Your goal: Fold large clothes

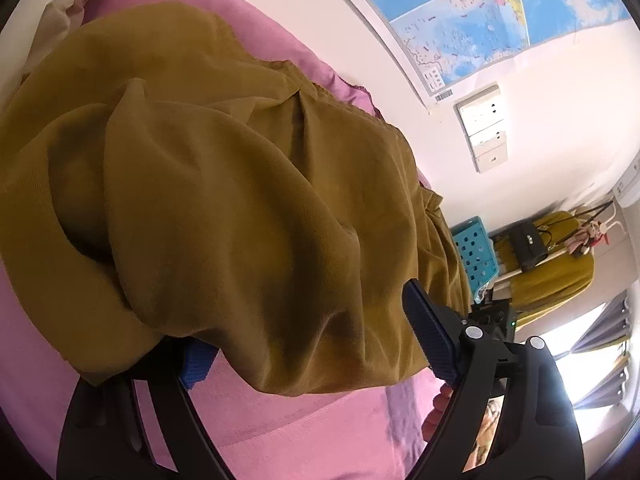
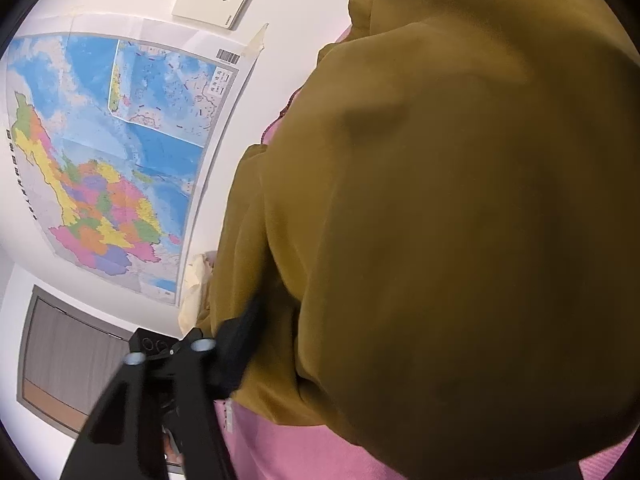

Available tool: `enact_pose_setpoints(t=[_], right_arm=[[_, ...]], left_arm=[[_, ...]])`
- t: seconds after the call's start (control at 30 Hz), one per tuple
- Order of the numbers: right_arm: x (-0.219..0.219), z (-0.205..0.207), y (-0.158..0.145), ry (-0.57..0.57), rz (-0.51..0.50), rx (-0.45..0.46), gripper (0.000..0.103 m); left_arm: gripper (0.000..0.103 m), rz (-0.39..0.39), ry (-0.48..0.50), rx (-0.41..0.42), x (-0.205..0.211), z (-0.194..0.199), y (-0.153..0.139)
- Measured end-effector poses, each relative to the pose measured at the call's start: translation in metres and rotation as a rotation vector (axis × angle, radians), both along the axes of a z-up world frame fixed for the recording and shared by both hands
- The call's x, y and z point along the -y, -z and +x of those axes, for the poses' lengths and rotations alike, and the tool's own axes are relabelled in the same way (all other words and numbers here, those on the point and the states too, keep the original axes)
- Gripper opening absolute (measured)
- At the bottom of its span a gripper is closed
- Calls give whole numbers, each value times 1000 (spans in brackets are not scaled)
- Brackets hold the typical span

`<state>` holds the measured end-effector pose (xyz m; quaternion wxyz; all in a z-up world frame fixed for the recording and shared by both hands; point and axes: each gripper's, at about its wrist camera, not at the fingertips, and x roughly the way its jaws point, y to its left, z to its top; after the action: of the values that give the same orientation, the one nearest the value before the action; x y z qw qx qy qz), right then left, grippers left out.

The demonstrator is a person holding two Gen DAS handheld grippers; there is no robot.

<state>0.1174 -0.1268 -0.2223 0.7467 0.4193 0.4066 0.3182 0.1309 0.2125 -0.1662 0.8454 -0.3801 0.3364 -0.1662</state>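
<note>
Pink bedspread fills the bottom of both views, with a white wall behind it carrying a big colourful map and a row of wall sockets. Off in the corner there's a blue perforated crate and a black bag hanging over something mustard-coloured.

The thing being folded is a large mustard-brown garment, fine ribbed fabric, lying in a loose heap on the bed with several soft folds bunched up. Can't tell sleeves from hem in this pile.

My read: this is the grab-the-edge stage, getting hold of the near edge so a fold can be lifted over. Nothing looks neat or squared off yet, so I'd say it's early-to-middle of the job.

Left gripper: jaws wide apart, one blue pad lying on top of the cloth, the other poking out from under the edge, so fabric sits between them but isn't pinched. Next it needs to close down on that edge.

Right gripper: only one dark finger shows, tucked against a fold at the garment's side; the other is buried in cloth. Honestly can't tell if it's clamped or loose.
</note>
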Motion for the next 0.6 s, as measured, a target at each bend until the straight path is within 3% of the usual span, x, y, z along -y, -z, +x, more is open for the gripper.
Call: enact_pose_setpoints(t=[0.1,0.2,0.37,0.43,0.5,0.6], right_arm=[[5,2,0,-19,49,-21,47],[7,-1,4,-13,86,-71,70],[10,-26,3,-50,87,-72,77],[6,-37,4,-100,99,-87,85],[2,-53,-1,-112,36,-75,87],[-18,-65,-4,-190,95,-62,89]], left_arm=[[83,-26,10,-19,-3,1,-4],[80,-28,25,-47,-4,2,-12],[79,-24,48,-51,-5,-3,-21],[79,-19,57,-52,-4,-4,-23],[79,-17,60,-50,-4,-4,-23],[79,-16,58,-53,-2,-3,-24]])
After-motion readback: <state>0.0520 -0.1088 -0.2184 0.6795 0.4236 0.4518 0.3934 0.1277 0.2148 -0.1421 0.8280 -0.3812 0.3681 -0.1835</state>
